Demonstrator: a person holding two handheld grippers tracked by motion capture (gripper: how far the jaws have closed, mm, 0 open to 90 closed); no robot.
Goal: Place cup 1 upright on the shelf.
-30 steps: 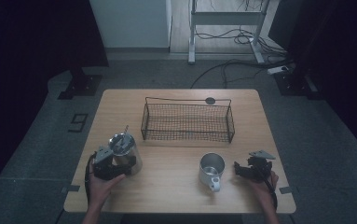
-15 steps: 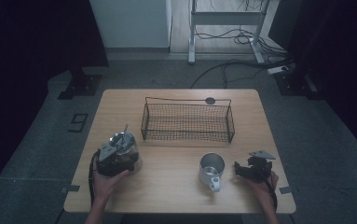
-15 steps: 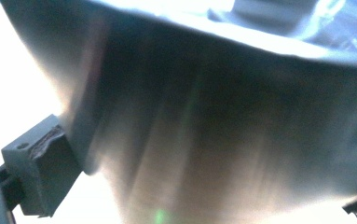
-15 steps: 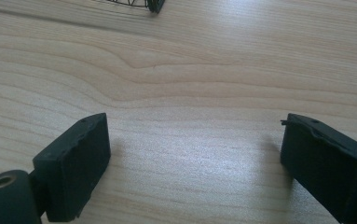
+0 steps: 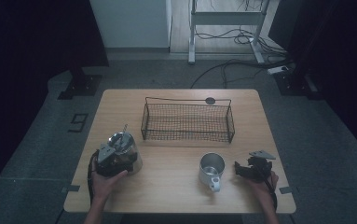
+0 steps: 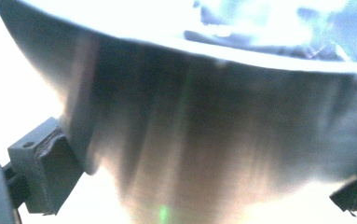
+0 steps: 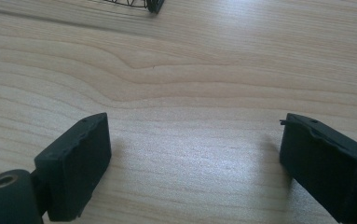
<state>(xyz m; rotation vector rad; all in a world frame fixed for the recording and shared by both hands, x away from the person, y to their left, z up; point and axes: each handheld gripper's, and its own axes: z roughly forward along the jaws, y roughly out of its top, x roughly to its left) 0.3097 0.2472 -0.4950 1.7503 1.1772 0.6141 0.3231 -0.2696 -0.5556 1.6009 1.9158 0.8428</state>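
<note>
Count: two steel cups, one wire basket, two grippers.

Left cup at the table's 8 o'clock; since a second ago it sits deeper between the left gripper's jaws, which have just been closing around it, flanking its wall.

Right cup at 5 o'clock.

Right gripper moderately open over bare wood, jaws just been narrowing, holding nothing.

A shiny brushed-metal pot and glossy steel mug sit on the matt, grained wooden table beside a black wire-mesh basket.
</note>
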